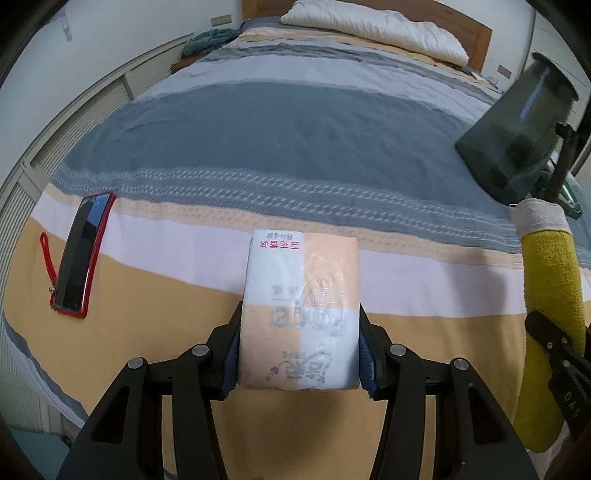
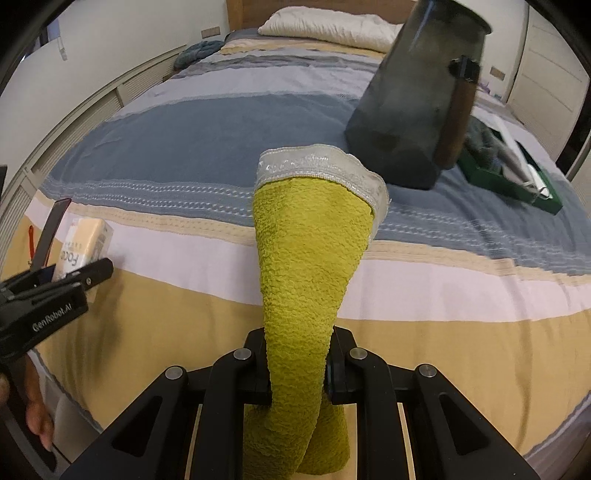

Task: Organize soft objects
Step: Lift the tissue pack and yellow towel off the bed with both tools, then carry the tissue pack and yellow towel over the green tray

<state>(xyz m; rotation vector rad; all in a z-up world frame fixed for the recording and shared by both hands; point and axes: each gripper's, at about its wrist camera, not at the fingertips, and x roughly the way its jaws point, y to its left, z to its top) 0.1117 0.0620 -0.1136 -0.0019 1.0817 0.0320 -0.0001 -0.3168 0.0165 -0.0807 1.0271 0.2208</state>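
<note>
A soft tissue pack [image 1: 301, 314] in peach and white wrapping sits between the blue pads of my left gripper [image 1: 299, 354], which is shut on it above the striped bedspread. The same pack [image 2: 83, 243] and left gripper [image 2: 66, 280] show at the left edge of the right wrist view. My right gripper [image 2: 297, 373] is shut on a yellow-green towel [image 2: 306, 266] with a grey woven border, which stands up from the jaws. That towel [image 1: 550, 280] also appears at the right in the left wrist view.
A dark grey bin [image 2: 413, 96] with a brown handle stands on the bed at the right, beside a green tray [image 2: 517, 181] of items. A phone in a red case [image 1: 83, 254] lies at the left. A white pillow [image 1: 373, 27] lies at the headboard. A hand [image 2: 37, 410] shows lower left.
</note>
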